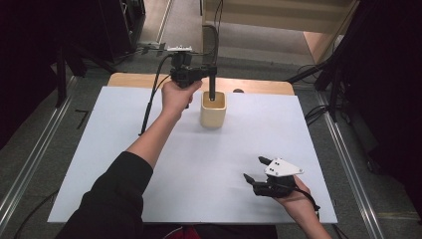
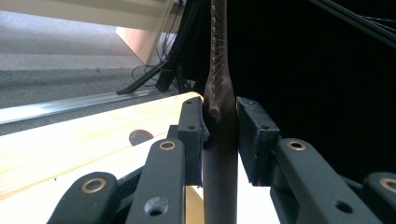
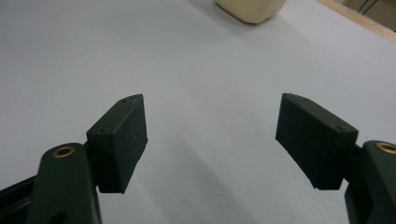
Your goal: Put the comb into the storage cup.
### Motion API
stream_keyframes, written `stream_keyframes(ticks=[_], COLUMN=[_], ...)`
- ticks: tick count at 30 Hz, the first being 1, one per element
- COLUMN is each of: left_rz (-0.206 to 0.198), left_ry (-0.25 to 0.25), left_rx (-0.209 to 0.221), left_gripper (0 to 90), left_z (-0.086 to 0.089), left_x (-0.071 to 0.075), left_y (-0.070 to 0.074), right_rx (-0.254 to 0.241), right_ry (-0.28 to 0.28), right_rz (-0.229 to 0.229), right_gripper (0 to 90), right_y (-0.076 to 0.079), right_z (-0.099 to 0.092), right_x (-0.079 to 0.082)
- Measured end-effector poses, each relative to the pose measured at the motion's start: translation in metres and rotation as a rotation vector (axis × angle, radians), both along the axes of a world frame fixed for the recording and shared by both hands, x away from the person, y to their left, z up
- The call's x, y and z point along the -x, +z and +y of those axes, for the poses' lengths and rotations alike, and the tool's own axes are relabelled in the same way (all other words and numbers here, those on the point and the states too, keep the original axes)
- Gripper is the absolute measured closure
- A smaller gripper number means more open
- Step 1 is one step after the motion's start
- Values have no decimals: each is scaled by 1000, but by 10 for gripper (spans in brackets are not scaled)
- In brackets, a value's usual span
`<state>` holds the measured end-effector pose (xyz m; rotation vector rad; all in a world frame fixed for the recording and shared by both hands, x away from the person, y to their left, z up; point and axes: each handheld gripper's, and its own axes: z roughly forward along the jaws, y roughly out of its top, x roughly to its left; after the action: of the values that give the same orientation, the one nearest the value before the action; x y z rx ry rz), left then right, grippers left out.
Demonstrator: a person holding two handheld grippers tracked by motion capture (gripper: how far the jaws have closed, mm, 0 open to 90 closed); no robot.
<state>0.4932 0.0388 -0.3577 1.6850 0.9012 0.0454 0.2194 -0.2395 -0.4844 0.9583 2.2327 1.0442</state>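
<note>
The left gripper (image 1: 211, 74) is clamped on a dark brown comb (image 2: 219, 112): in the left gripper view both pads press its slim handle from either side, the toothed part rising above them. In the high view the comb (image 1: 212, 85) hangs upright from the jaws, its lower end inside the mouth of a cream cup (image 1: 214, 112); whether it touches the cup's bottom or wall cannot be told. The cup stands on the white table (image 1: 199, 164) close to the far edge, about midway along it, just beside the left hand (image 1: 176, 94). Behind the white top runs a strip of bare wood (image 1: 259, 85) with a round hole (image 1: 238, 91) in it, seen also in the left gripper view (image 2: 140, 136).

The right gripper (image 1: 256, 169) sits near the table's near right corner, held low in the right hand (image 1: 293, 194), its jaws spread wide with nothing between them. In the right gripper view the two fingers (image 3: 123, 135) stand well apart over bare white surface, with the cup (image 3: 250, 9) far off at the top edge.

Between the two grippers the middle of the table lies open, as does the whole left side up to its left edge.
</note>
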Motion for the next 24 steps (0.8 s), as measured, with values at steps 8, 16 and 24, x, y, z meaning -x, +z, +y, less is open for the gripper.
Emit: stream_keyframes(ticks=[8, 16, 24], left_rz=[-2, -1, -5], left_ry=[11, 5, -2], left_rx=[-17, -35, -58], left_gripper=[733, 733, 733], left_z=[-6, -10, -16], left_x=[-8, -7, -6], left_y=[-9, -23, -29], right_rx=[-6, -17, -21], right_ry=[3, 5, 6], right_rz=[1, -9, -10], right_gripper=[231, 230, 230], right_y=[1, 2, 3], right_z=[0, -1, 0], right_x=[0, 0, 0])
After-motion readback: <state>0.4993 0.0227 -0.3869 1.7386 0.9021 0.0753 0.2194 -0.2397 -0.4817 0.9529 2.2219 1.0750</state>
